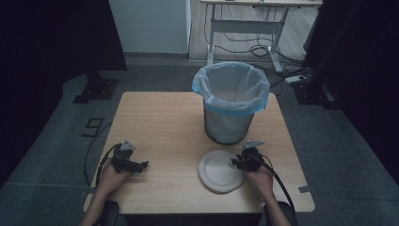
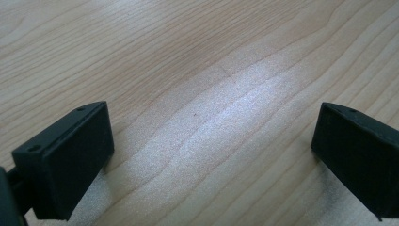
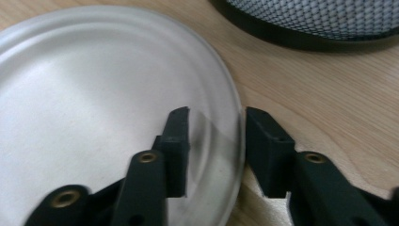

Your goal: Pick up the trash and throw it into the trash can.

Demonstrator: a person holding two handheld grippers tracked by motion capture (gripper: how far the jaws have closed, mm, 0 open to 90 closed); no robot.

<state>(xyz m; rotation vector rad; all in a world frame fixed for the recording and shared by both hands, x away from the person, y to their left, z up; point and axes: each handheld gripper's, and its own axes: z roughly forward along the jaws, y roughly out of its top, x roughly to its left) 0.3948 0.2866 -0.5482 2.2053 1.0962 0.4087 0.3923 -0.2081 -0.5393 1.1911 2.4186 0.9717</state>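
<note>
A white round plate [image 1: 217, 173] lies flat on the wooden table [image 1: 160, 122], near the front edge and right of centre. My right gripper [image 1: 234, 162] reaches over the plate's right rim. In the right gripper view its jaws [image 3: 216, 117] straddle the rim of the plate [image 3: 94, 94], one inside the dish and one outside on the wood. A gap still shows between the inner pad and the rim. My left gripper [image 1: 145, 164] rests low at the front left. Its jaws [image 2: 211, 127] stand wide open over bare wood.
A mesh waste bin [image 1: 230, 117] with a pale blue bag liner stands just behind the plate; its dark base [image 3: 320, 19] is close to my right gripper. Beyond the table are a desk frame and floor cables.
</note>
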